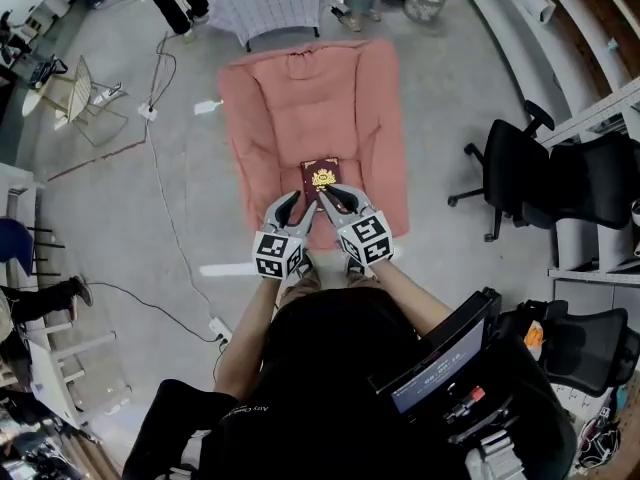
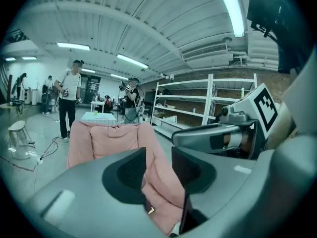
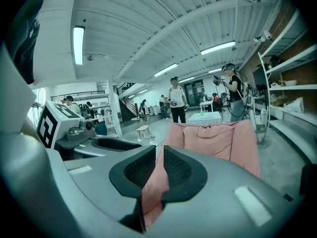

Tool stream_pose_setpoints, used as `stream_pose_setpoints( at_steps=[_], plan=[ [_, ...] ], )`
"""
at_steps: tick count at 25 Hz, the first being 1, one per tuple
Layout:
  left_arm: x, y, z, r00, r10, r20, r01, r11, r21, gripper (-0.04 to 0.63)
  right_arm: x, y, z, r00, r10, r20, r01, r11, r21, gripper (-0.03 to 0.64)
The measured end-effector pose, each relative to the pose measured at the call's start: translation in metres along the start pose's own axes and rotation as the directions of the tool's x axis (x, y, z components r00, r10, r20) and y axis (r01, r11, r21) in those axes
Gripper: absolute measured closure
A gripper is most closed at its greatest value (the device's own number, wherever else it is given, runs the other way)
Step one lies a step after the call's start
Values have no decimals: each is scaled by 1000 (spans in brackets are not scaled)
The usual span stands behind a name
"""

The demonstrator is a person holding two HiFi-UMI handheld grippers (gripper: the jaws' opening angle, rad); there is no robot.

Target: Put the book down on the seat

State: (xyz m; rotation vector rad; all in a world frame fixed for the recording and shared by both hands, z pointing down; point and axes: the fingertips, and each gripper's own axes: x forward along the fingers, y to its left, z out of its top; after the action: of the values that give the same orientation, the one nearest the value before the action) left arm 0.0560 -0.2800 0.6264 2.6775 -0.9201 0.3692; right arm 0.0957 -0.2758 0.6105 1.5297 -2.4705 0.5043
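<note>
Both by the book (image 1: 322, 175) on seat (image 1: 305, 98): left claw (image 1: 288, 206) half-open, right claw (image 1: 336, 199) narrow

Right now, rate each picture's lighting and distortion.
Head view: even light, soft shadows, book sharp, edges bowed. Left gripper view: heavy fisheye, dark corners, ceiling lamp glaring. Right gripper view: same fisheye, teal cast, strip light blown out, shelves curved.

Grey left tool (image 1: 290, 208), grey right tool (image 1: 334, 198), black-and-white marker cubes (image 1: 279, 254), black short-sleeved shirt (image 1: 330, 353)

support: pink armchair (image 1: 312, 118) on grey floor (image 1: 180, 198) | seat front: red book (image 1: 321, 176)
</note>
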Motion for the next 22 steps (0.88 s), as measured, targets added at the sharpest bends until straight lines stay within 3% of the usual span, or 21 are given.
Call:
stream_pose_setpoints(
  at_steps=[8,13,22],
  plan=[
    [-16,17,39,990,58,125,-66,996,62,500,-8,4,33,991,-61,117,67,996,-52,574],
    [-35,36,68,968,115,224,-137,987,83,534,-5,24,67,976,-50,211,75,991,-114,591],
    [-42,48,87,936,173,307,-216,970,112,549,0,33,70,970,-33,239,74,984,-163,604]
  ],
)
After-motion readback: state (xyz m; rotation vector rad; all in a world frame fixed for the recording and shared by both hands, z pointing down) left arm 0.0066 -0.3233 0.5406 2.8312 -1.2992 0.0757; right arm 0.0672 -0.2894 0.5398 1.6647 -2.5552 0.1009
